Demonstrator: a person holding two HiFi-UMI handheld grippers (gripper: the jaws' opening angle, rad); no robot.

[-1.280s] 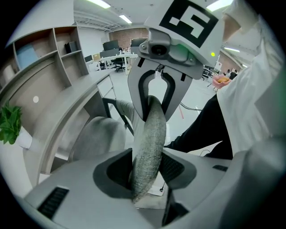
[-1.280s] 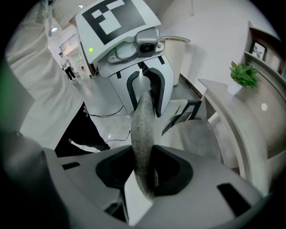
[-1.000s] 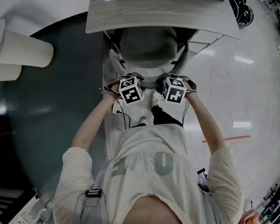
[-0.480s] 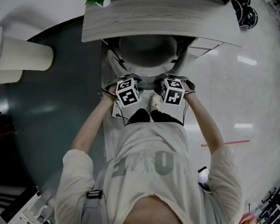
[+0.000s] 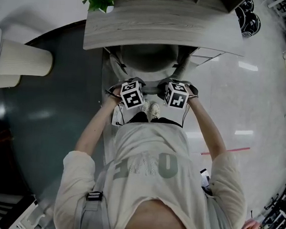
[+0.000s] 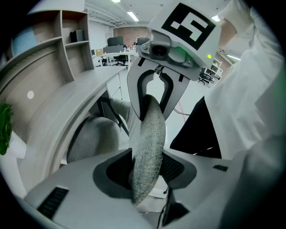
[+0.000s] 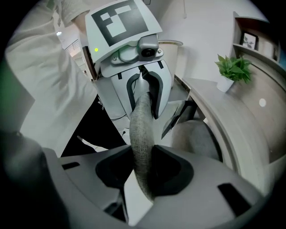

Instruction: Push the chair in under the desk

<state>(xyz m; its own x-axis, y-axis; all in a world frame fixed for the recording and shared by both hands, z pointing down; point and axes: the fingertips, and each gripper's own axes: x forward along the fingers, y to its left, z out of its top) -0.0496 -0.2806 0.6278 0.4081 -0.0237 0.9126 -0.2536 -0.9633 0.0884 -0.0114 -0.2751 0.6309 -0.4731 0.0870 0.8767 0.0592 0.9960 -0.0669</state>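
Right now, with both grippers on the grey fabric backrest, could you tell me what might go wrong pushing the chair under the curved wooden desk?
First, the left gripper and right gripper are shut only on the thin top edge of the grey fabric backrest, so a harder push might slip them off. Second, the dark chair arm sits close to the curved wood-grain desk edge and could catch.

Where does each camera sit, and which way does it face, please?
Head view: on the person's head, facing steeply down at desk, chair, left gripper, right gripper; arms and torso show.
Left gripper view: on the left gripper, looking along its jaws clamped on the backrest; the torso shows right.
Right gripper view: on the right gripper, likewise clamped on the backrest; the torso shows left.
Shared: each gripper view shows the other gripper, the seat and desk.
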